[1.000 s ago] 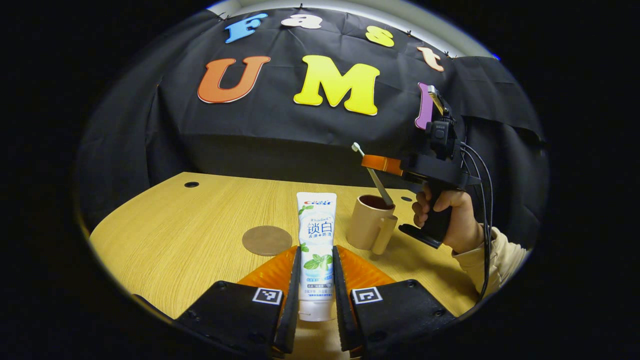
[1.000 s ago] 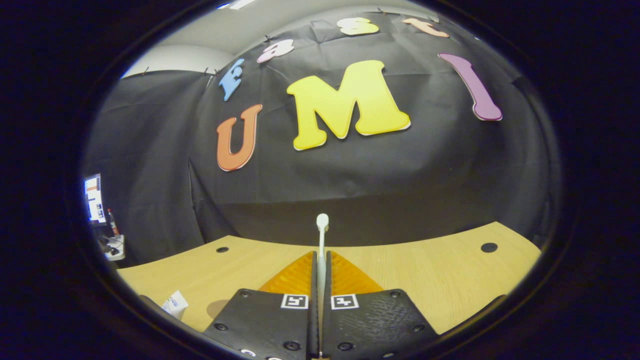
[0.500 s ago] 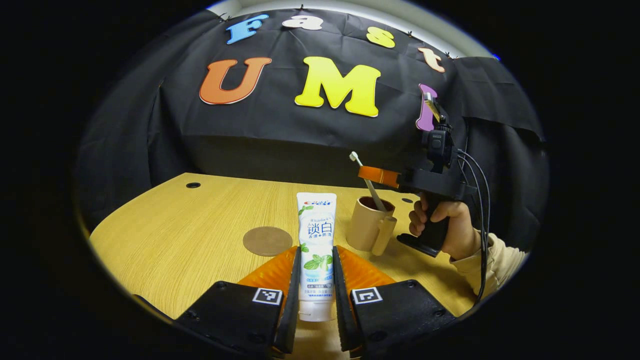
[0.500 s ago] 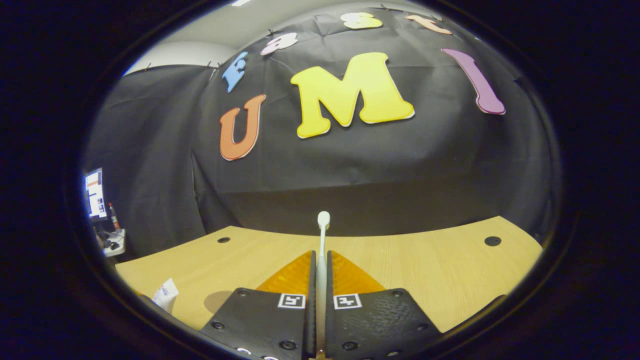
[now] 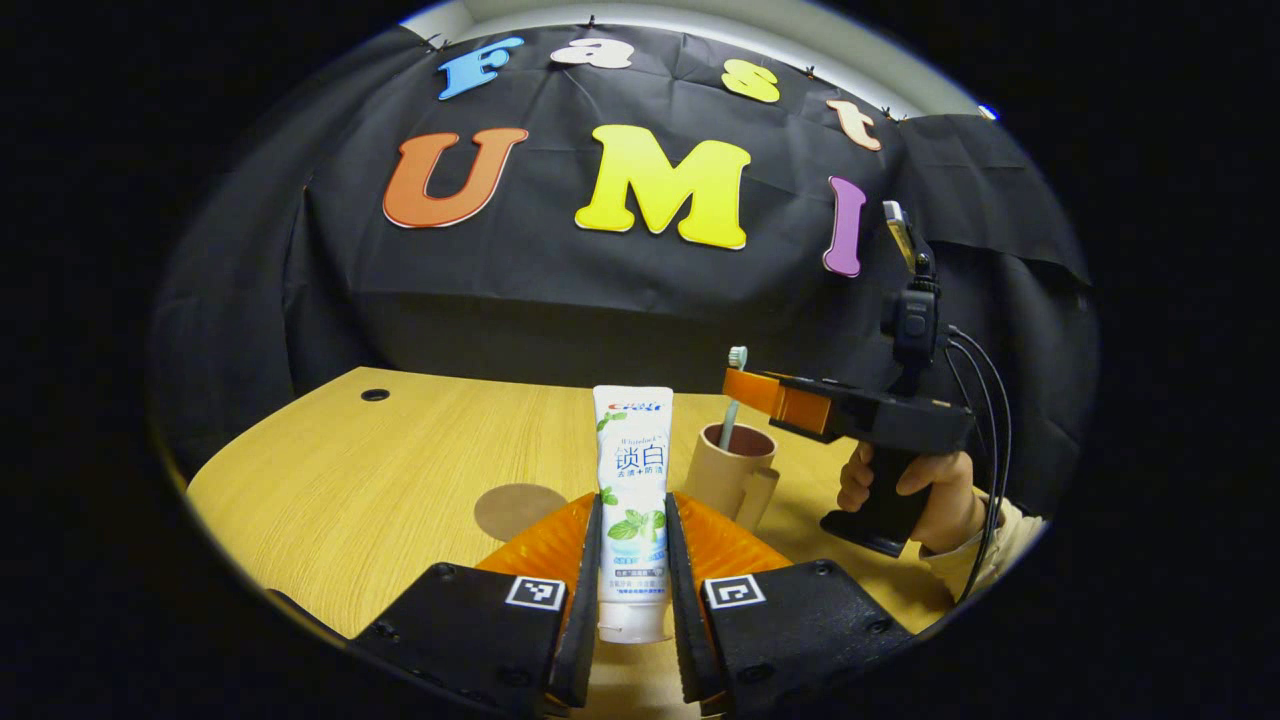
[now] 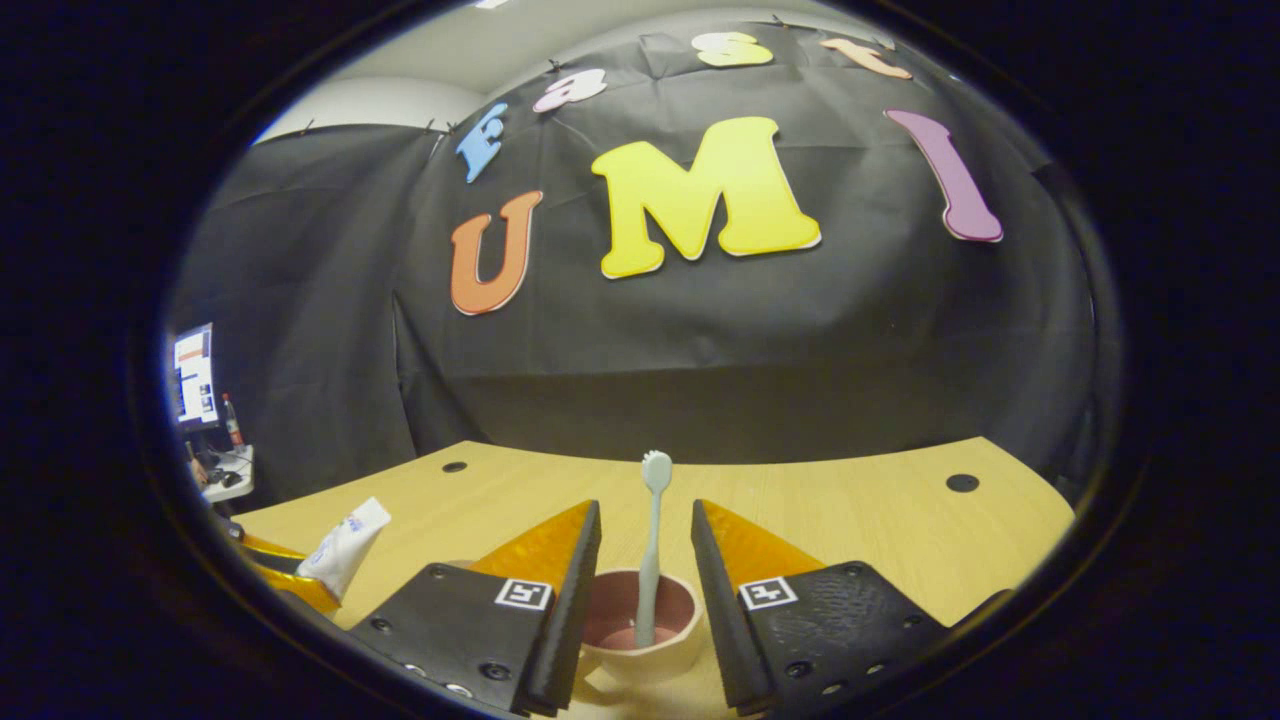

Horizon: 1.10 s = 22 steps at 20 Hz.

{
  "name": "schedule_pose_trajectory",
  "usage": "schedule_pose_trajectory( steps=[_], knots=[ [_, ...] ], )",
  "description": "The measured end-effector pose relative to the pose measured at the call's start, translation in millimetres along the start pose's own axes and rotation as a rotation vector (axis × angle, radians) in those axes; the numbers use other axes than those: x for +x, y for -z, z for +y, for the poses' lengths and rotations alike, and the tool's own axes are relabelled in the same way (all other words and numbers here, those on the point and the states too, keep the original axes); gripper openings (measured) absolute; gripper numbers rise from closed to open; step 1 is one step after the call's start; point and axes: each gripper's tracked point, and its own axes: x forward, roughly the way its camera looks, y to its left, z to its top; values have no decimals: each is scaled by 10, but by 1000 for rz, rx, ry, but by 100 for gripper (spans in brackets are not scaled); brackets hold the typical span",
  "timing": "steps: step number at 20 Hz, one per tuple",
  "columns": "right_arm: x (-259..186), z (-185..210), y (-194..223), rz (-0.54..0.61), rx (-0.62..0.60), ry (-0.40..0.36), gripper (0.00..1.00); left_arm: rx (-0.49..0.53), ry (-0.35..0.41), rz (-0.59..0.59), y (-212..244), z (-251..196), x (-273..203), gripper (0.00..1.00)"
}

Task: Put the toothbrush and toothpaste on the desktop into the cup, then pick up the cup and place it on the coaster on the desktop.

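On my left gripper point(image 5: 632, 560) both fingers press the sides of the toothpaste point(image 5: 632, 490), gripping the white tube near its capped end so that it points away from me over the desk point(image 5: 330, 480). Past its far end in the left gripper view I see the round brown coaster point(image 5: 520, 508) lying flat on the wood, partly hidden behind my left finger, and to its right the beige cup point(image 5: 728, 475) with its handle turned toward me. The toothbrush point(image 5: 733, 395) stands in that cup, bristle head up. My right gripper point(image 5: 770, 392) is level above the cup, a hand point(image 5: 925, 485) around its grip. In the right gripper view the right gripper point(image 6: 645, 570) has its fingers spread apart — the cup point(image 6: 640, 630) sits between them and just below, and the toothbrush point(image 6: 652, 540) rises from it, leaning only slightly and touching neither finger. Off to the left there I catch the toothpaste point(image 6: 345, 545) in the other gripper's fingers.
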Motion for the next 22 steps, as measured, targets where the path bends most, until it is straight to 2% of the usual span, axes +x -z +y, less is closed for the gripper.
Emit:
schedule_pose_trajectory(
  steps=[1, 2, 3, 5, 6, 7, 8, 10, 15, 18, 22],
  knots=[
    [-91, -24, -27, -9, -1, 4, 48, -14, 23, -24, -96, -63, 29, 36],
    [-201, -49, -53, -22, 0, 1, 53, -13, 40, -44, -192, -119, 74, 41],
    [-311, -55, -62, -34, 4, -2, 53, -4, 47, -67, -291, -152, 119, 36],
    [-526, -123, -98, -63, 4, 1, 73, 11, 46, -110, -465, -188, 221, 36],
    [-628, -165, -100, -77, 7, 7, 78, 12, 49, -120, -534, -217, 279, 36],
    [-722, -193, -92, -87, 8, 10, 89, 20, 56, -124, -592, -258, 345, 36],
    [-808, -244, -85, -94, 13, 20, 90, 27, 60, -134, -658, -287, 414, 36],
    [-913, -313, -32, -86, 15, 34, 98, 40, 67, -137, -738, -354, 587, 36],
    [-1017, -627, 89, -132, -46, 144, 97, 37, 91, -125, -801, -548, 998, 37],
    [-1056, -621, 68, -128, 26, 123, 97, 42, 111, -131, -782, -679, 1218, 38],
    [-1025, -792, 120, -114, 69, 157, 97, 44, 126, -116, -685, -804, 1395, 38]
  ],
)
